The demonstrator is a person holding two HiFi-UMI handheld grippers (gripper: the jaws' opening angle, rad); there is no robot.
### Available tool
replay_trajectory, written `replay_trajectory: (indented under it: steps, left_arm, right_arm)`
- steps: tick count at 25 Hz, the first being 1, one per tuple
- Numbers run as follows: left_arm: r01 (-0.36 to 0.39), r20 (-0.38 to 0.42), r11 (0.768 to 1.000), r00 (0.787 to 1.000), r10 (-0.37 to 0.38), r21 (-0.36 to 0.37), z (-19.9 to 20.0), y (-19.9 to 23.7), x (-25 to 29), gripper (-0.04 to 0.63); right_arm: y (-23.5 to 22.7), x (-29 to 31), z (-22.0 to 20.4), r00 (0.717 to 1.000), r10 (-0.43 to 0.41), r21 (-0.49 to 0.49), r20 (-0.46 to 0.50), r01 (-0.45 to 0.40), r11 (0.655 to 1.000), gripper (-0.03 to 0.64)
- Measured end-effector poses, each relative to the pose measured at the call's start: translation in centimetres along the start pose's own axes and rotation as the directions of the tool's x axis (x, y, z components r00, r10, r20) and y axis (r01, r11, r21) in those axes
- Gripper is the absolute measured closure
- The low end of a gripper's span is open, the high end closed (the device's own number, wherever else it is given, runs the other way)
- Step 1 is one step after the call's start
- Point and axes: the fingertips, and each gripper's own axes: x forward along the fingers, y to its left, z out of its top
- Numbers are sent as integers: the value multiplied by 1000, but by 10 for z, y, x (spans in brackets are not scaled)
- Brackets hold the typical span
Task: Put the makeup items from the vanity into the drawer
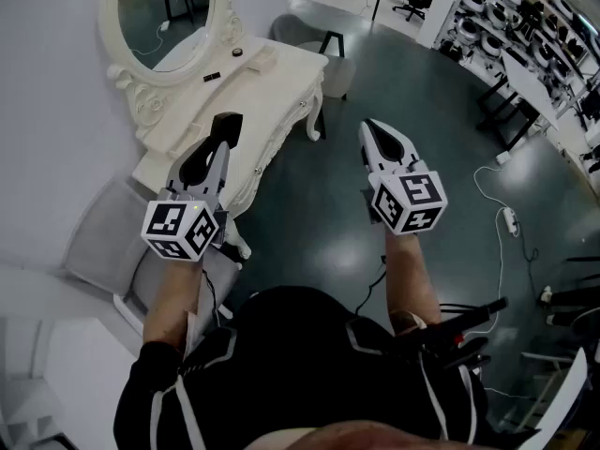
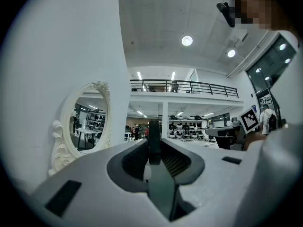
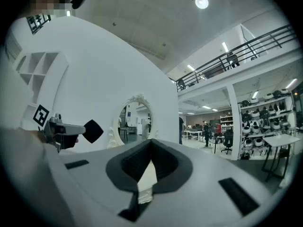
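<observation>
The white vanity (image 1: 187,111) with its oval mirror (image 1: 169,12) stands at the upper left. On its top lie a small dark round item (image 1: 237,52), a flat dark item (image 1: 212,76) and a pale box (image 1: 263,59). My left gripper (image 1: 220,143) hovers over the vanity's near end, shut on a flat black makeup case (image 1: 227,122). That case stands edge-on between the jaws (image 2: 154,136) and looks like a black diamond (image 3: 93,131) in the right gripper view. My right gripper (image 1: 372,129) hangs over the floor to the right of the vanity, shut and holding nothing.
A grey chair (image 1: 117,247) sits at my left, beside the vanity's near end. A stool (image 1: 333,59) stands past the vanity's far end. A cable and power strip (image 1: 509,219) lie on the dark floor at the right. Shelves of gear (image 1: 511,12) fill the upper right.
</observation>
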Motion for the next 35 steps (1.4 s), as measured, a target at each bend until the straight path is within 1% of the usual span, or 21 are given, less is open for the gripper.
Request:
replay_trajectory:
  steps: [4, 9, 13, 16, 18, 23, 29, 35]
  left_arm:
    - [-8, 2, 1000, 1000, 8, -21, 2, 2, 1, 508]
    - [-21, 10, 1000, 1000, 21, -21, 3, 1, 3, 508]
    - [-22, 9, 1000, 1000, 22, -21, 5, -2, 8, 508]
    - [-21, 7, 1000, 1000, 21, -22, 2, -8, 15, 508]
    - [-17, 4, 1000, 1000, 17, -22, 0, -15, 22, 508]
    - [-5, -6, 1000, 1000, 4, -13, -7, -41, 45, 508]
    - [4, -19, 1000, 1000, -4, -13, -22, -69, 68, 508]
    - [25, -45, 1000, 999, -25, -8, -33, -71, 103, 508]
  right_arm:
    - [-2, -1, 4, 1000, -2, -11, 11, 2, 1000, 614]
    - [-5, -1, 8, 1000, 3, -24, 25, -2, 1000, 614]
    - [-2, -5, 13, 998, 51, -16, 41, -50, 999, 612]
    - [-6, -11, 8, 998, 58, -47, 25, -57, 997, 612]
    - [-14, -18, 3, 999, 49, -57, 16, -48, 997, 612]
    - [-46, -38, -1, 999, 38, -43, 22, -37, 998, 612]
    - [-79, -53, -18, 999, 34, -30, 10, -33, 999, 612]
    - [-106, -40, -24, 1000, 20, -25, 9, -19, 1000, 612]
